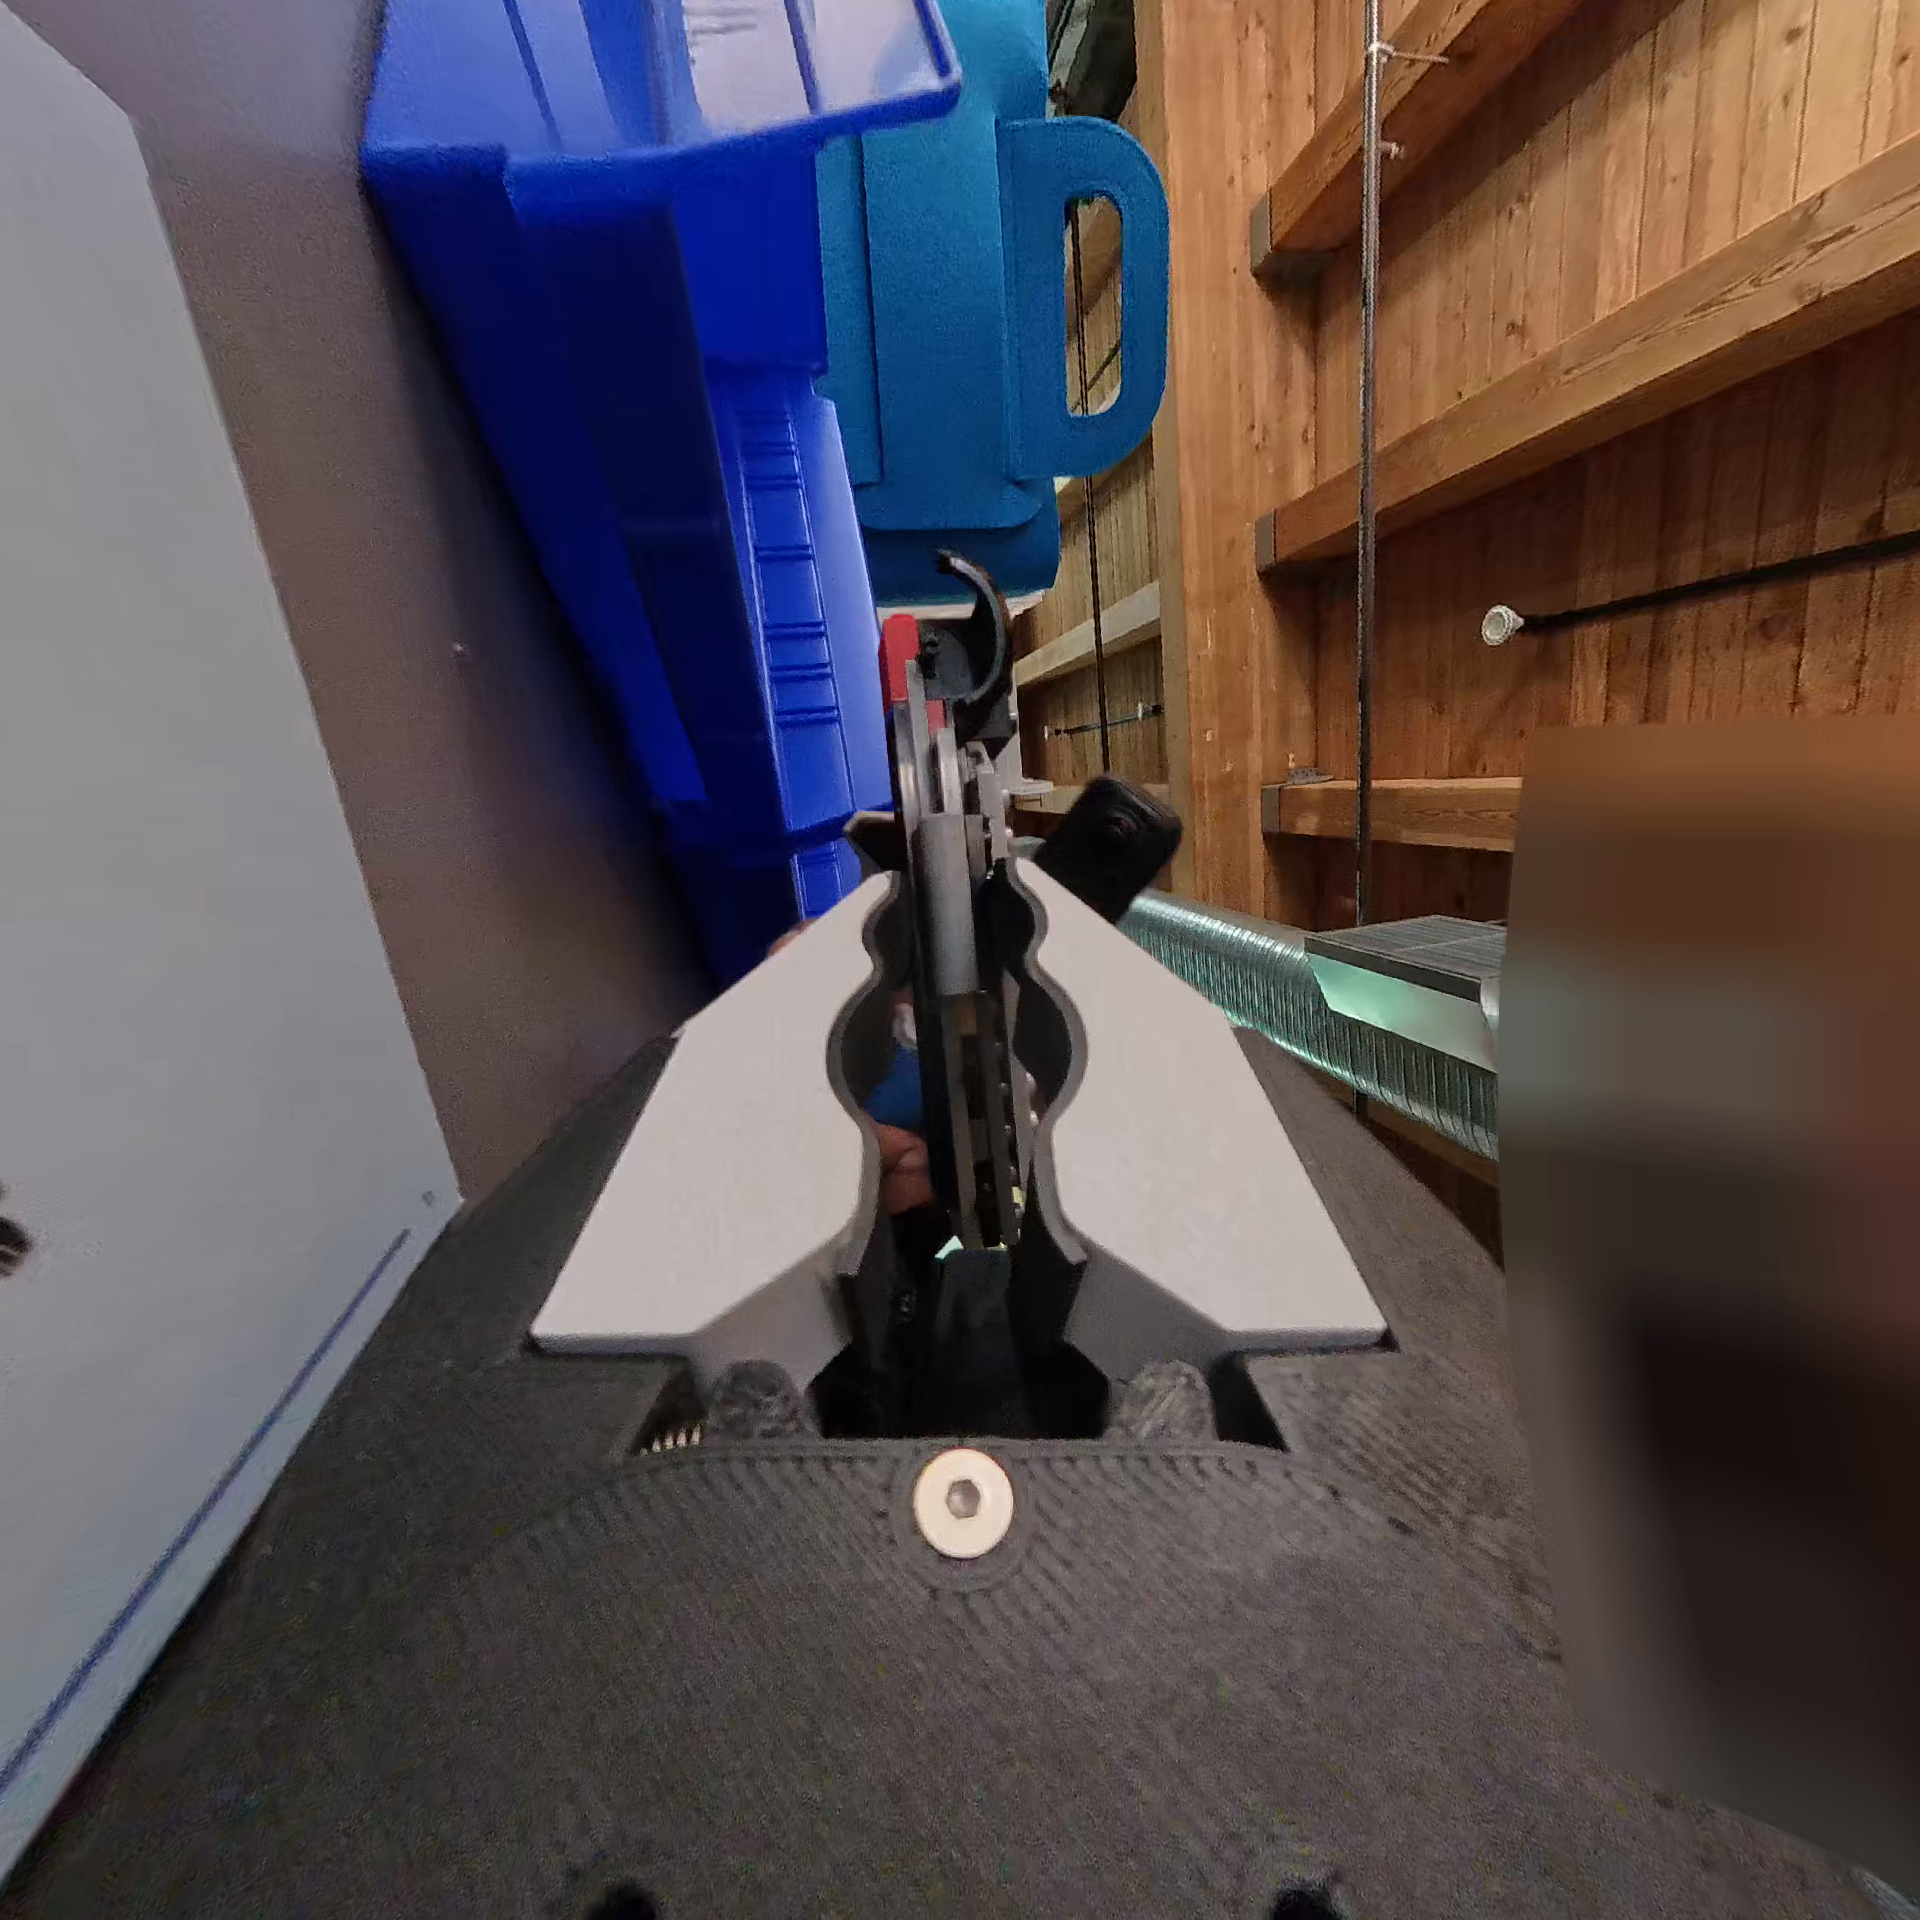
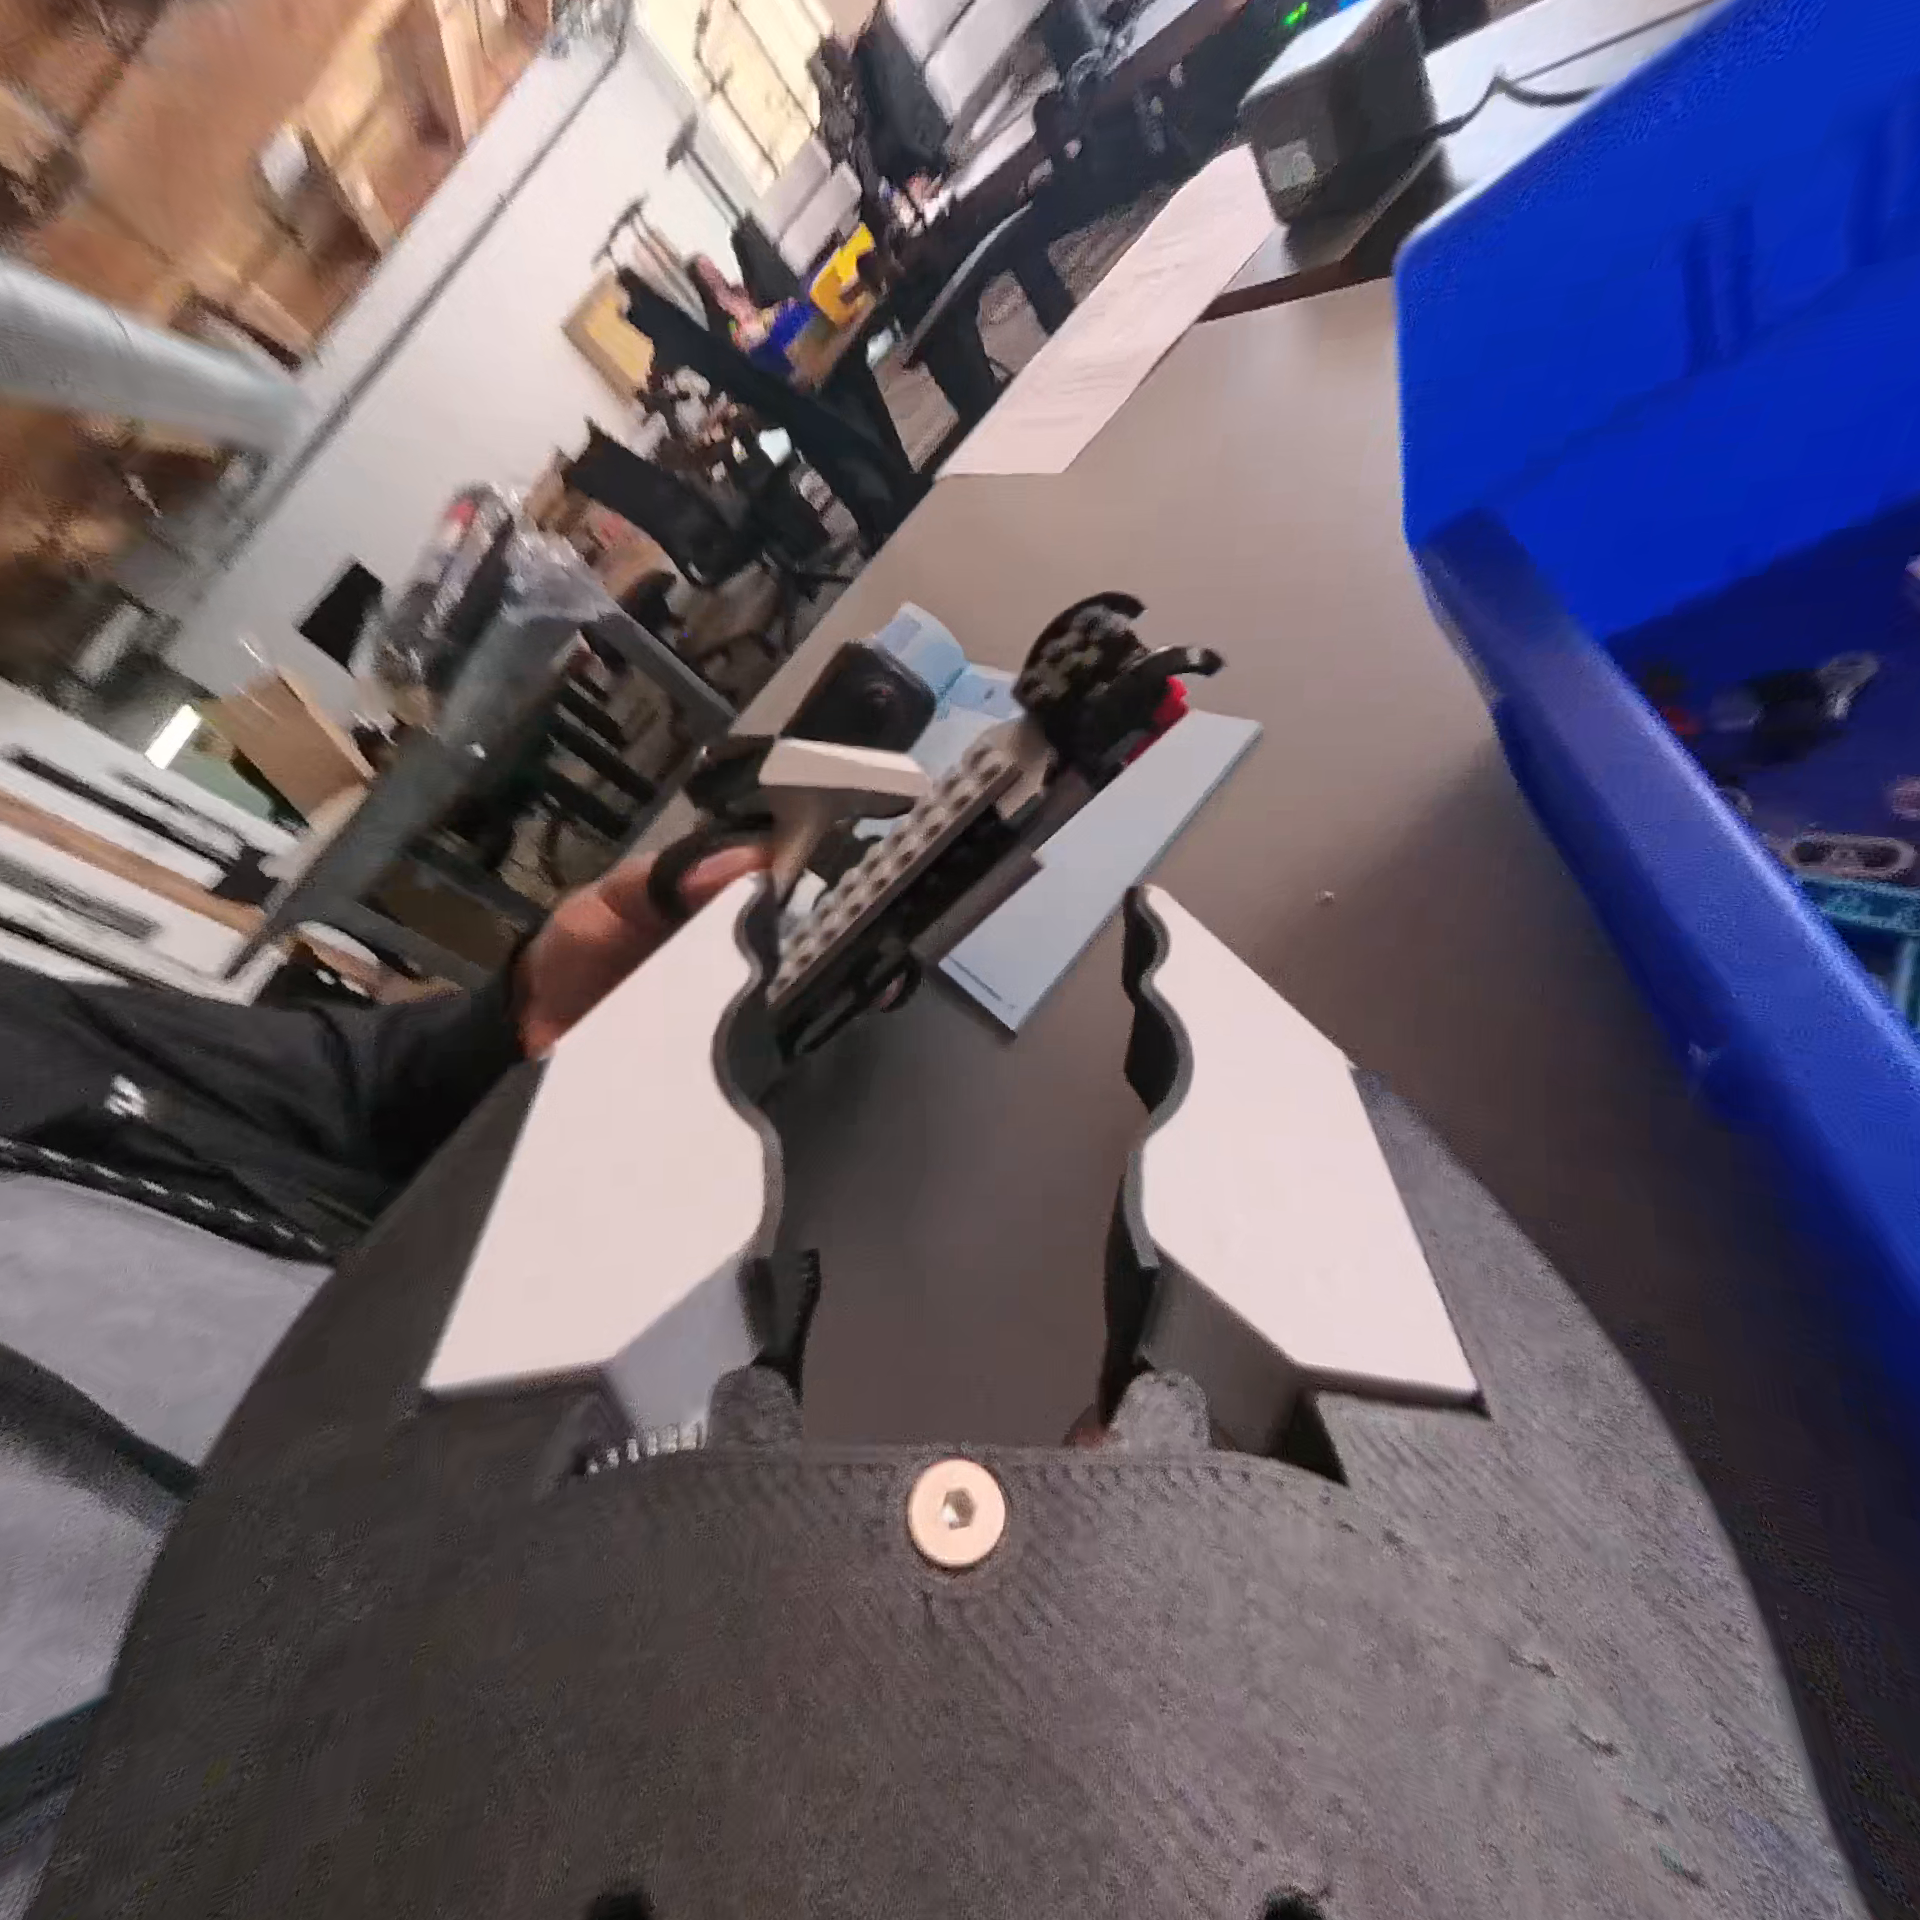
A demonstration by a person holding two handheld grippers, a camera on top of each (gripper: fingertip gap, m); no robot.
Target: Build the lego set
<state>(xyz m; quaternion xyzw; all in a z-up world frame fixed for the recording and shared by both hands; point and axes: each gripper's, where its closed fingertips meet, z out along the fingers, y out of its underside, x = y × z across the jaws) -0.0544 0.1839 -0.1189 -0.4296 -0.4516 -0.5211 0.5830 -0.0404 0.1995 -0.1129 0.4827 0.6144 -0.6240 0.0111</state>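
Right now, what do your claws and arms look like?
Both claws look alike: the left claw and right claw each have two flat pale grey fingers with wavy black inner edges, on a rough black plastic body with one silver screw. The right view shows a black sleeve and a dark finger ring.

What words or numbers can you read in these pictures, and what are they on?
No writing here can be read.
White paper sheet on the brown table: faint print, too blurred.
Light blue flat sheet behind the grey studded lego build: nothing legible.
White sheet beside the left gripper: black marks at its edge, cut off and blurred.
Blue plastic bin: no label shows.
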